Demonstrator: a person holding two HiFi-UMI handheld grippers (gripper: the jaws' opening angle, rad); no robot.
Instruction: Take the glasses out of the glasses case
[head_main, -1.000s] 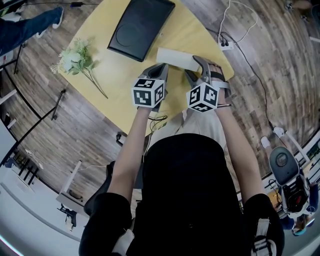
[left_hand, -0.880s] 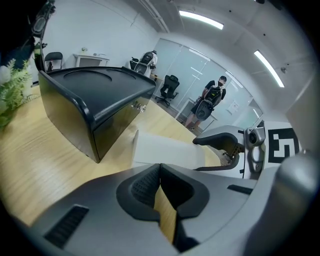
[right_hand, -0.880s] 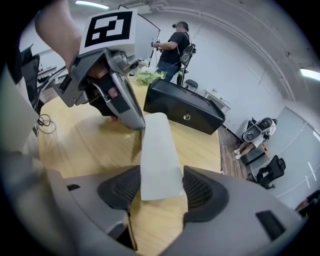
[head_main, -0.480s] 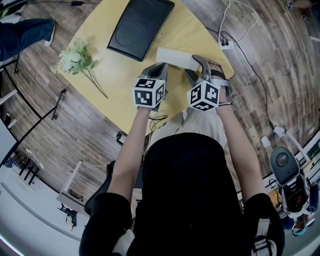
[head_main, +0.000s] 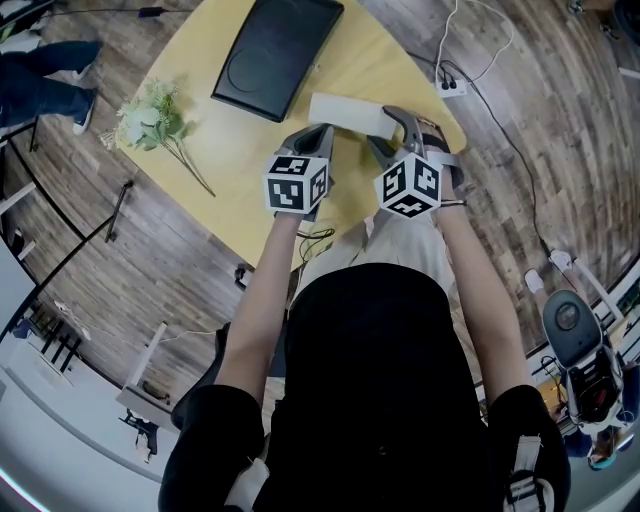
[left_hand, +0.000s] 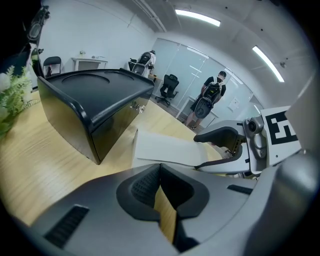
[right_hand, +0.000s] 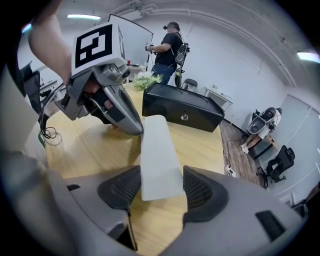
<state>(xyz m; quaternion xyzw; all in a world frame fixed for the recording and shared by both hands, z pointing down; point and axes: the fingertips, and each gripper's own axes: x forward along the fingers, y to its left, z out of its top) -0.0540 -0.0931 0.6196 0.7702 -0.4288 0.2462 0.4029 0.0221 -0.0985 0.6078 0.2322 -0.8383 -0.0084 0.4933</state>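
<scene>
The white oblong glasses case (head_main: 345, 112) (right_hand: 157, 155) lies shut on the yellow round table (head_main: 250, 170), past both grippers. My right gripper (head_main: 392, 128) (right_hand: 161, 192) holds the case's near end, one pad against each long side. Its jaws stand wide, at the width of the case. My left gripper (head_main: 318, 135) (left_hand: 160, 170) is shut with nothing in it and hovers low over the table just left of the case (left_hand: 170, 150). In the right gripper view its nose (right_hand: 110, 100) rests beside the case's far left edge. No glasses show.
A big black box (head_main: 275, 55) (left_hand: 95, 110) (right_hand: 182, 112) sits at the table's far side, just beyond the case. A sprig of pale flowers (head_main: 150, 115) lies at the left edge. A power strip (head_main: 447, 85) and cables are on the floor to the right.
My right gripper has tilted and shifted slightly towards the case; the left one has hardly moved. A person's legs at the top left have stepped along.
</scene>
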